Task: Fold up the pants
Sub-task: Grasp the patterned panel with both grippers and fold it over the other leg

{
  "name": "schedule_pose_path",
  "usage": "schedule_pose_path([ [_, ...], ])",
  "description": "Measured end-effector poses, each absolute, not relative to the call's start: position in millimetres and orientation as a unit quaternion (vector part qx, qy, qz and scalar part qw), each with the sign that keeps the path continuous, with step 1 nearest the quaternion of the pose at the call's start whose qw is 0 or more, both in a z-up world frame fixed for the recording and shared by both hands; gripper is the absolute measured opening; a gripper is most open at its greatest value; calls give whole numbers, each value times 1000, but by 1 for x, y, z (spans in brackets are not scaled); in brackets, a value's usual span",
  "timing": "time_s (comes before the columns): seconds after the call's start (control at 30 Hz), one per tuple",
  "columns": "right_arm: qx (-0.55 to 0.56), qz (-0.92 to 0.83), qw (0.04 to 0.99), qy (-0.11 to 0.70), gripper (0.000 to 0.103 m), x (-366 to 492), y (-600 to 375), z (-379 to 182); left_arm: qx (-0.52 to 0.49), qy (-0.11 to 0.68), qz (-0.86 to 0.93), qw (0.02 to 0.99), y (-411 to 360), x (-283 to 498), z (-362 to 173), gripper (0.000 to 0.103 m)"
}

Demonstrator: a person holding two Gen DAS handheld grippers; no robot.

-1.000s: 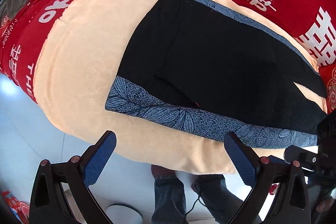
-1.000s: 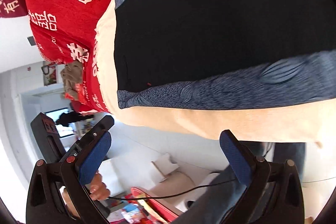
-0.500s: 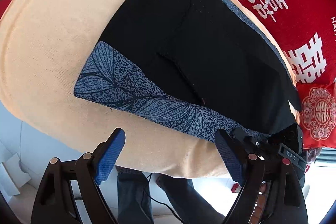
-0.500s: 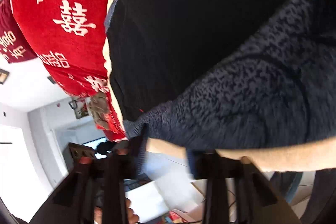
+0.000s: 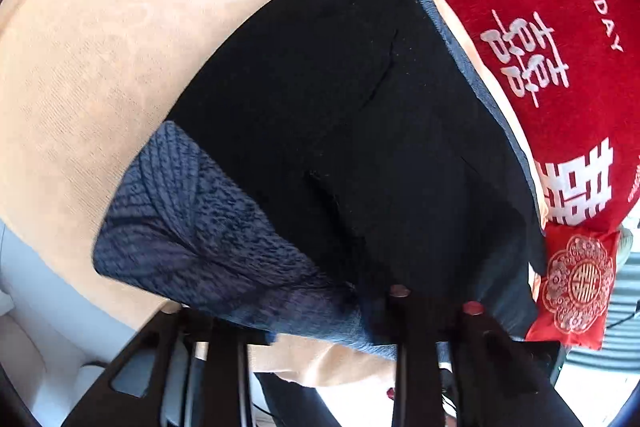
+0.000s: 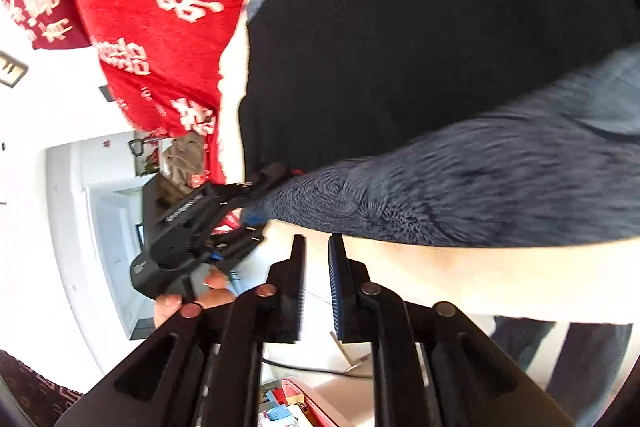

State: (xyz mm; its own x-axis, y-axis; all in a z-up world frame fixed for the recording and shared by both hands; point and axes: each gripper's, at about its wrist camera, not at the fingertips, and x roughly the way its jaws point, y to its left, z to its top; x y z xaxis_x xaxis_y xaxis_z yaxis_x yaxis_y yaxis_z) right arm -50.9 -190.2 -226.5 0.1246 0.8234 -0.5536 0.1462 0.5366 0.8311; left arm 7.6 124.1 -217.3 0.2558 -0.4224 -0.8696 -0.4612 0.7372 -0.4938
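A: What writing can you read, and what lies under the pants?

B: Your red blanket point(image 5: 560, 7) carries white Chinese double-happiness characters and the English words "THE BIGDAY". Over it lies a peach towel point(image 5: 80, 67), and your pants point(image 5: 340, 107) are spread flat on that, black with a blue leaf-patterned band along the near edge. A small red pouch point(image 5: 576, 283) with a white medallion sits at the right.

A: And the room?

B: White walls and a pale floor below the edge; clutter is too blurred to name.

A: My grippers?

B: Your left gripper point(image 6: 256, 203) is pinched on the pants' blue band at its corner. Your right gripper point(image 6: 318, 279) has its fingers nearly together, just off the towel's edge, with nothing between them.
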Motion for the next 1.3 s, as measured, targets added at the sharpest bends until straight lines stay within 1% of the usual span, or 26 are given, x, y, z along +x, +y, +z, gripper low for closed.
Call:
schedule_pose_path([
  [0.07,406,244,642,603,48,-59,-208,-230,-361,609,1,706,125,6,-216,19],
  [0.1,415,231,645,598,52,-64,-221,-231,-362,608,-3,707,126,6,-216,19],
  [0.17,437,206,647,590,53,-73,-245,-238,-350,611,-10,709,123,7,-214,19],
  [0.27,496,183,644,553,53,-88,-281,-247,-337,616,-18,711,121,8,-215,19],
  [0.4,560,173,636,502,53,-89,-299,-253,-339,621,-23,707,127,1,-218,19],
  [0.43,582,167,627,490,49,-90,-300,-256,-341,622,-22,705,127,2,-219,19],
  [0.47,601,157,619,481,25,-91,-301,-260,-343,622,-22,704,128,2,-218,19],
  [0.5,610,144,614,480,9,-91,-301,-260,-343,622,-22,704,128,2,-217,19],
  [0.53,607,131,616,485,4,-92,-301,-257,-342,621,-22,705,127,3,-215,19],
  [0.57,596,129,623,490,4,-89,-295,-249,-341,620,-23,707,127,3,-212,19],
  [0.7,508,159,675,511,4,-69,-284,-190,-347,608,-26,713,131,5,-193,19],
  [0.83,424,203,709,526,4,-25,-287,-141,-354,587,-24,728,130,17,-163,19],
  [0.93,393,232,713,532,5,18,-290,-116,-359,572,-20,737,126,39,-142,19],
  [1.07,370,255,711,540,7,79,-300,-98,-353,545,-19,760,119,89,-121,19],
  [1.13,369,258,703,550,8,121,-302,-98,-343,539,-13,770,115,125,-119,19],
  [1.23,368,246,692,571,8,181,-299,-109,-332,538,1,775,108,180,-133,20],
  [1.3,366,233,681,589,8,218,-297,-127,-299,546,21,782,99,212,-150,20],
])
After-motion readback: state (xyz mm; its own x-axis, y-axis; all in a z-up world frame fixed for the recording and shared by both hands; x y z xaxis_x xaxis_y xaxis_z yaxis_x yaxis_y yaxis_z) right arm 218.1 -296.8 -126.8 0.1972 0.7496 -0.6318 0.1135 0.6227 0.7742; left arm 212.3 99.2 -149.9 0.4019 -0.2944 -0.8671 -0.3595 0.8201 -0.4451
